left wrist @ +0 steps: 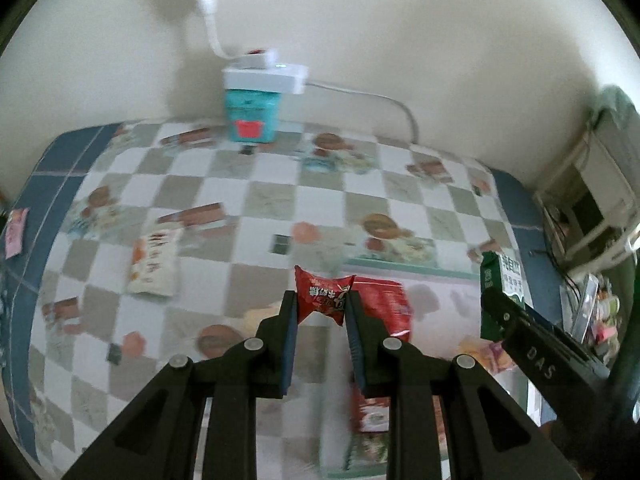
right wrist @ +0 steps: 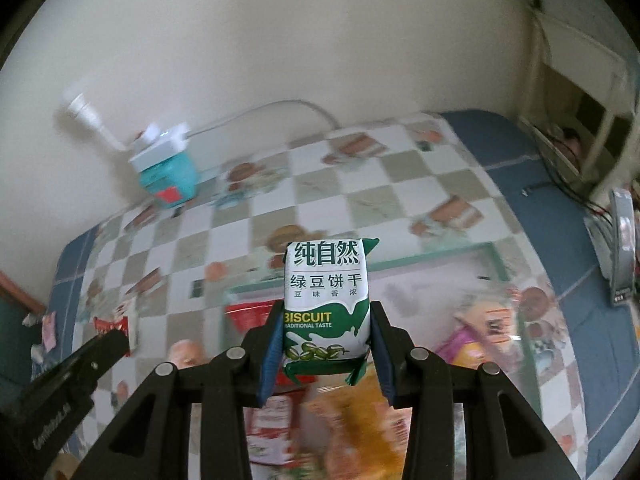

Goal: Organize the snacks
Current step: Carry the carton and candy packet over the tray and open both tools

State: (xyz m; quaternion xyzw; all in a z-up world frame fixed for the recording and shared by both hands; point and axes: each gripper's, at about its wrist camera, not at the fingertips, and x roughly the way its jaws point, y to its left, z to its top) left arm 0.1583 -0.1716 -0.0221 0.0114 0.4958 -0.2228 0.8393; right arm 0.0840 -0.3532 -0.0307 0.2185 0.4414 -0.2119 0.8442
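My left gripper [left wrist: 321,300] is shut on a small red snack packet [left wrist: 325,295] and holds it above the checkered tablecloth [left wrist: 256,200]. My right gripper [right wrist: 326,320] is shut on a green and white biscuit packet [right wrist: 326,300], held upright above a clear tray [right wrist: 432,256] with several snack packets in it. The biscuit packet [left wrist: 502,280] and the right gripper's finger also show at the right of the left wrist view. A larger red packet [left wrist: 384,308] lies just behind the left gripper. A white and orange packet [left wrist: 154,262] lies on the cloth to the left.
A teal box with a white power strip on top [left wrist: 256,104] stands at the back by the wall, its cable [left wrist: 384,100] trailing right. A pink packet [left wrist: 16,232] lies at the far left edge. A white shelf [left wrist: 600,200] and clutter stand at the right.
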